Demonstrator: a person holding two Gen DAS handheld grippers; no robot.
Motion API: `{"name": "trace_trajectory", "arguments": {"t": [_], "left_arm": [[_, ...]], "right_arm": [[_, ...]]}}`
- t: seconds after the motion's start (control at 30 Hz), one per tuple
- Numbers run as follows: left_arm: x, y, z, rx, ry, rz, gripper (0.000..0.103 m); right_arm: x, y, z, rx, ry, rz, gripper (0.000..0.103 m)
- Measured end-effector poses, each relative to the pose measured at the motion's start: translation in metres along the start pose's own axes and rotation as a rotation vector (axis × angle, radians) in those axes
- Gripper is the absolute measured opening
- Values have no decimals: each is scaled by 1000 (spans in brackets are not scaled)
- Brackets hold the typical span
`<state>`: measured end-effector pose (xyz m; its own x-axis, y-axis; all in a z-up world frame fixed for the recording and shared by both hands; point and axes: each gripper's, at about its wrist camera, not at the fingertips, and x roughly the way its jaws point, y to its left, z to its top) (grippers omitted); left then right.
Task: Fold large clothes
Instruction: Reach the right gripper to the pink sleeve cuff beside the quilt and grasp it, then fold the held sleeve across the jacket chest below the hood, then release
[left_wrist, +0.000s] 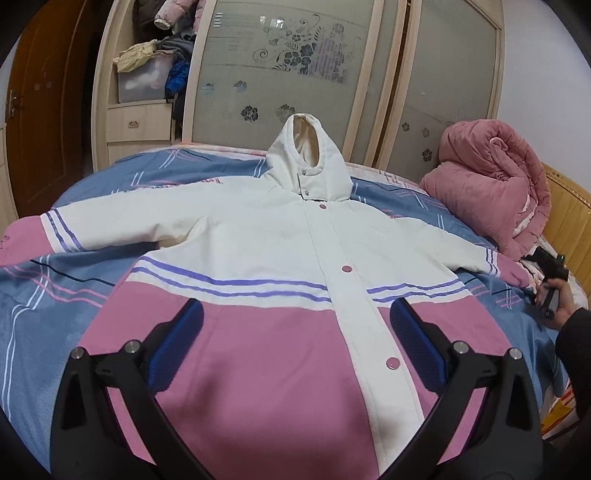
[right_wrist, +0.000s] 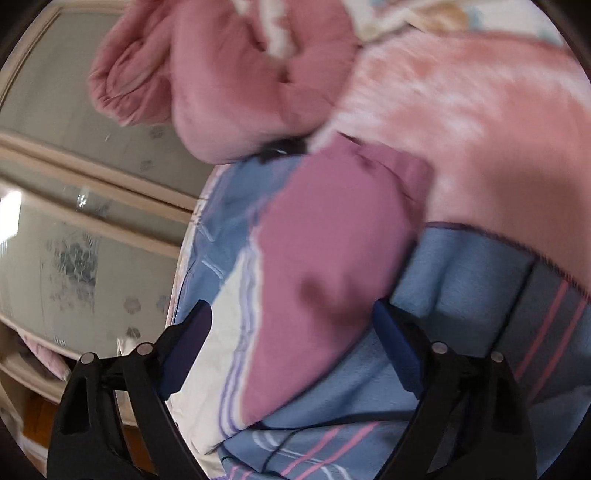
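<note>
The hooded jacket (left_wrist: 280, 236) lay spread face-up across the blue striped bed (left_wrist: 55, 302), its hem cut off at the frame's bottom. The left gripper (left_wrist: 295, 325) hovered above the pink lower panel, jaws wide apart, nothing between them. In the right wrist view everything smeared with blur: the right gripper (right_wrist: 291, 325) stood spread around the pink cuff (right_wrist: 325, 258), contact unclear. The pink quilt (right_wrist: 229, 74) filled the top, partly cropped.

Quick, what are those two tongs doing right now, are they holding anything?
Left tongs: open, empty, above the pink hem of the hooded jacket.
Right tongs: open, astride the jacket's pink sleeve cuff, not gripping it.
</note>
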<state>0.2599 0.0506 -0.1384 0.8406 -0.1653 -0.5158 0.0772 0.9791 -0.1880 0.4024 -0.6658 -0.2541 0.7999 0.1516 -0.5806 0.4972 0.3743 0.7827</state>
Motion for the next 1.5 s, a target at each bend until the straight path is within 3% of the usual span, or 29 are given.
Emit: {"name": "trace_trajectory", "arguments": {"t": [0.3, 0.37, 0.4, 0.47, 0.5, 0.53, 0.67, 0.77, 0.87, 0.97, 1.07, 1.13, 1.27, 1.43, 1.47, 1.5], "left_arm": [[7, 2, -4, -4, 17, 4, 101], [5, 1, -4, -1, 8, 18, 101], [3, 1, -3, 1, 2, 19, 101], [0, 1, -2, 2, -16, 16, 101], [-1, 1, -1, 1, -23, 19, 101], [-2, 2, -1, 0, -26, 20, 101], [-3, 9, 3, -23, -7, 20, 101], [-7, 16, 7, -55, 5, 18, 101], [-12, 21, 9, -71, 2, 26, 101], [-16, 27, 11, -88, 6, 41, 101], [-20, 34, 10, -102, 9, 17, 101], [-23, 36, 9, -94, 3, 8, 101], [-27, 47, 7, -97, 10, 22, 101], [-30, 66, 5, -125, 22, 36, 101], [-30, 72, 5, -133, 31, 37, 101], [-30, 76, 4, -141, 38, 37, 101]], "right_arm": [[9, -5, 8, 3, -42, -43, 84], [19, -7, 14, 25, -51, -53, 71], [24, -8, 17, 32, -57, -85, 47], [27, -14, 19, 70, -70, -125, 21], [25, -14, 17, 84, -87, -129, 14], [23, -10, 16, 75, -96, -142, 9], [5, 46, 5, -84, -180, -206, 6], [-12, 117, -14, -281, -240, -205, 6], [-28, 204, -56, -538, -336, -217, 6], [-35, 299, -141, -866, -406, -176, 6], [-22, 353, -216, -1033, -361, -92, 6], [1, 382, -288, -1164, -321, -50, 6], [67, 395, -413, -1368, -219, -48, 6], [151, 363, -515, -1438, -23, -122, 6], [162, 354, -527, -1431, 12, -138, 8], [168, 348, -538, -1430, 36, -147, 18]]}}
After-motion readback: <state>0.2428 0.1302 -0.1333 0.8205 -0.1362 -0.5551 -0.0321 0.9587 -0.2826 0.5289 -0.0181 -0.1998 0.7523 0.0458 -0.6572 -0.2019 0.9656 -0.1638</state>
